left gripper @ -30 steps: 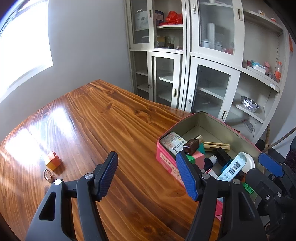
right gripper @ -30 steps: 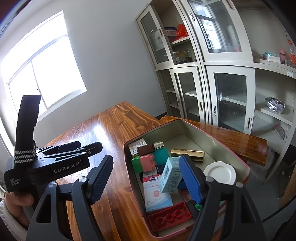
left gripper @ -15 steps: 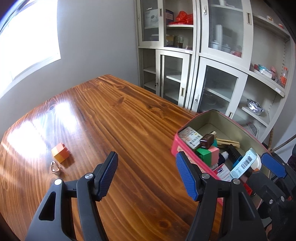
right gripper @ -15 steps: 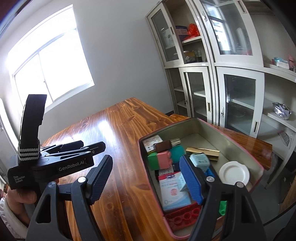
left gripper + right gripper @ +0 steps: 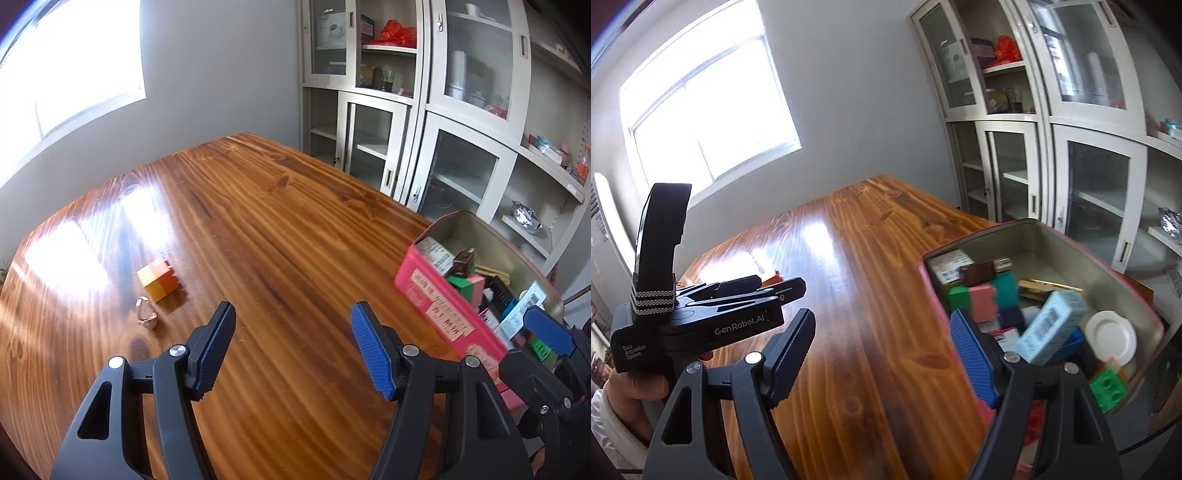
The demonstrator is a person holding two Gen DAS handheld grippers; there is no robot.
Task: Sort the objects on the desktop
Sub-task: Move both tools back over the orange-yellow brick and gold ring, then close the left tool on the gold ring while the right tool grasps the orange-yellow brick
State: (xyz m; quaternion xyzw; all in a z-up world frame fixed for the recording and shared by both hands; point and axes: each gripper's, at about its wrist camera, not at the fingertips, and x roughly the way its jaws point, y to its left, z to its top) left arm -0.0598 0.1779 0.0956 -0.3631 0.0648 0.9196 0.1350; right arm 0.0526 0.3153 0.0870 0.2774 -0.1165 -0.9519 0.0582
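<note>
Now both hand-held grippers, left (image 5: 291, 347) and right (image 5: 882, 354), stood wide open and empty; the orange block (image 5: 158, 279), at ten o'clock on the tabletop (image 5: 280, 229), probably warranted a level, centred approach.

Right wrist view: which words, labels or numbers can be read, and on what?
"GenRobot.AI": side of the left tool.
"Data Acquisition System": its handle block, small print.
Barcode on the pale blue box: digits unreadable.
Labels on the pink tin: too blurred to read.
</note>
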